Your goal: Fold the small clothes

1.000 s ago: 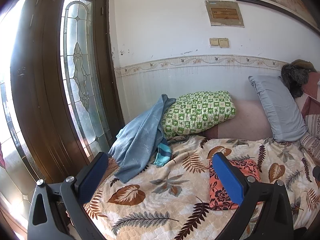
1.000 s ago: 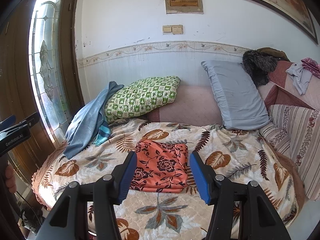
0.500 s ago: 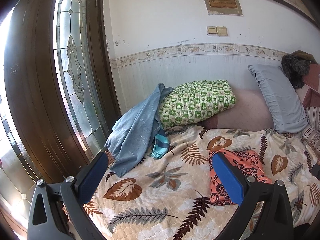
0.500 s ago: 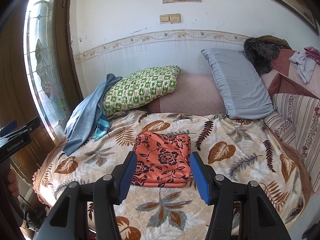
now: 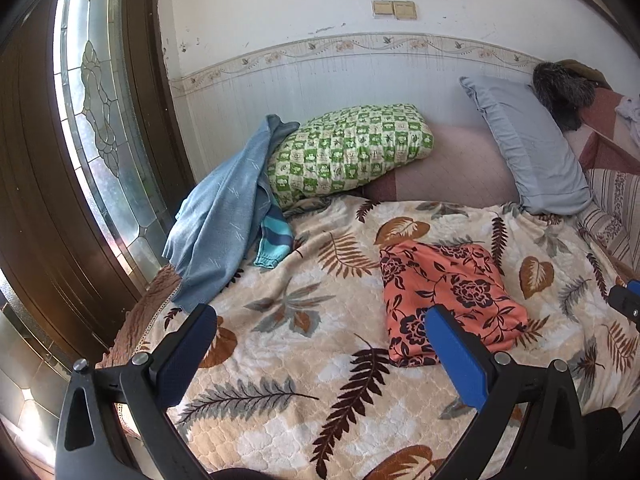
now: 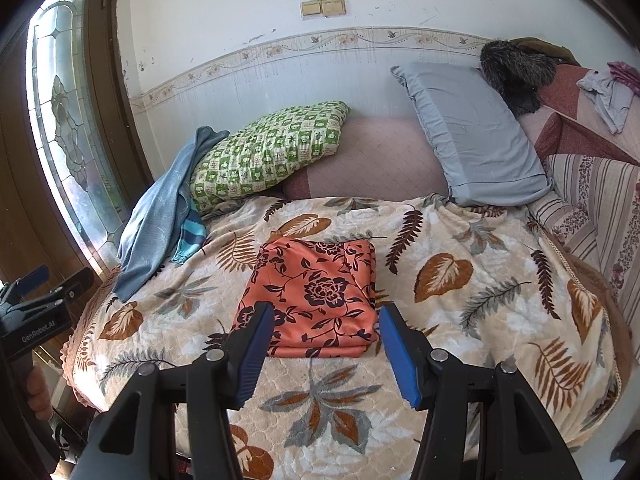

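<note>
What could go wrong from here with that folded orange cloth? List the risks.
1. The folded orange floral cloth lies in stacked layers; the open right claw, aimed at its near edge, may pinch only the top layers and undo the fold.
2. The leaf-print blanket beneath is soft, so a low pinch could grab it too.
3. The open left claw sits left of the cloth, so an uneven lift could skew it.

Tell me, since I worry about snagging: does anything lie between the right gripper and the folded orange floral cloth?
Nothing visible does. The right gripper hangs open just short of the orange floral cloth, with only bare leaf-print blanket between them. The blue garment lies off by the window.
</note>
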The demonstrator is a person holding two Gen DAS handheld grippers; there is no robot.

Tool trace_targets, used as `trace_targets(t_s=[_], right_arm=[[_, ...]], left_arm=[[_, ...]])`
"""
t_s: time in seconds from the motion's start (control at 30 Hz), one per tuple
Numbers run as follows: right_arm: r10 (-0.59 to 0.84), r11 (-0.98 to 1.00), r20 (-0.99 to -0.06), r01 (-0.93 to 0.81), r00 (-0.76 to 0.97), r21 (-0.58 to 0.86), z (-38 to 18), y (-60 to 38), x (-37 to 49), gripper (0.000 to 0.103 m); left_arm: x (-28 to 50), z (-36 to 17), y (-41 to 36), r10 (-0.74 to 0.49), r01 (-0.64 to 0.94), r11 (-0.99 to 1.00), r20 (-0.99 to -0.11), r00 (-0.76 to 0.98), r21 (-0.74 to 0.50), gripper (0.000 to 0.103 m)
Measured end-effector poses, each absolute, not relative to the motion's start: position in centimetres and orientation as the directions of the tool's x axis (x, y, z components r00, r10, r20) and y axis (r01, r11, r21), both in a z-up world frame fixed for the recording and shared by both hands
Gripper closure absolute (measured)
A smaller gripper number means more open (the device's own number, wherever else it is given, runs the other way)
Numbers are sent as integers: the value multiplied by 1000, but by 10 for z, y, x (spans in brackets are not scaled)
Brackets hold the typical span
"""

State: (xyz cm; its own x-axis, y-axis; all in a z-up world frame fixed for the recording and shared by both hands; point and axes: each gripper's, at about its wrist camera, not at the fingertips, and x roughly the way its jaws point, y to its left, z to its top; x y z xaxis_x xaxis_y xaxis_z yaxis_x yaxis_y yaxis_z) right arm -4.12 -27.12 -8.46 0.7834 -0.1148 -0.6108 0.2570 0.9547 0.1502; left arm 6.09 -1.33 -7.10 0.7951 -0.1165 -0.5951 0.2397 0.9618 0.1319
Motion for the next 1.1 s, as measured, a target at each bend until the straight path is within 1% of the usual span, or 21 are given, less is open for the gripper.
trace_targets(t_s=[0.1, 0.23, 0.73, 1.1], right_arm=[[-107, 949, -623, 267, 775, 169, -95, -275, -40, 44], [-91, 949, -637, 261, 766, 178, -102, -270, -37, 44], [-72, 976, -650, 189, 757, 113, -100, -226, -20, 44], [-50, 977, -654, 174, 755, 126, -99, -211, -12, 44]], left_arm=[[62, -85, -16, -120, 257, 958, -627, 770, 132, 0], [64, -95, -17, -113, 257, 957, -648, 753, 132, 0], [71, -98, 13, -112, 215, 973, -645, 756, 84, 0], [73, -98, 32, -99, 188, 979, -636, 765, 74, 0]])
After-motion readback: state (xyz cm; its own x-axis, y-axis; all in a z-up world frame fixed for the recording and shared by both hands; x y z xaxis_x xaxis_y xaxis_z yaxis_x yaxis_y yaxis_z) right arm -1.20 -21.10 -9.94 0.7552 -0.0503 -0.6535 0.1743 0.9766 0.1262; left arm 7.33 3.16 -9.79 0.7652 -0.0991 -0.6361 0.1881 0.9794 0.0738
